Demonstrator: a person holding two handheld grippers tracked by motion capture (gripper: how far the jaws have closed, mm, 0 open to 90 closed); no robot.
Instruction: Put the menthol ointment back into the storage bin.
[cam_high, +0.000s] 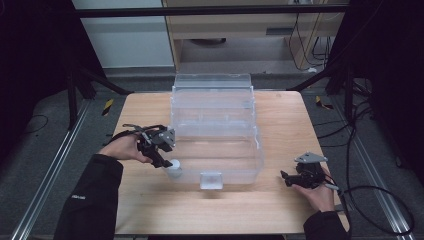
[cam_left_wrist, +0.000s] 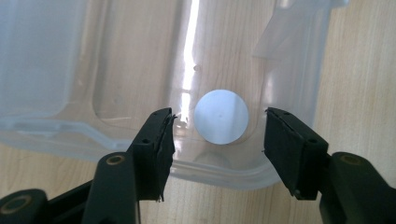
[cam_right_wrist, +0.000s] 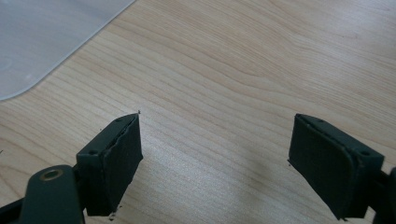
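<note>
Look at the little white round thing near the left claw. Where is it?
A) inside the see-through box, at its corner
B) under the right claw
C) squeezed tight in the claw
A: in the left gripper view the white disc sits inside the clear box near its corner, and the left claw stands open, not touching it.

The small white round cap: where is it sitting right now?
In the high view the white cap sits at the clear bin's near-left corner, just beyond the left tongs; in the left gripper view it lies inside that corner, between the open jaws, untouched.
</note>
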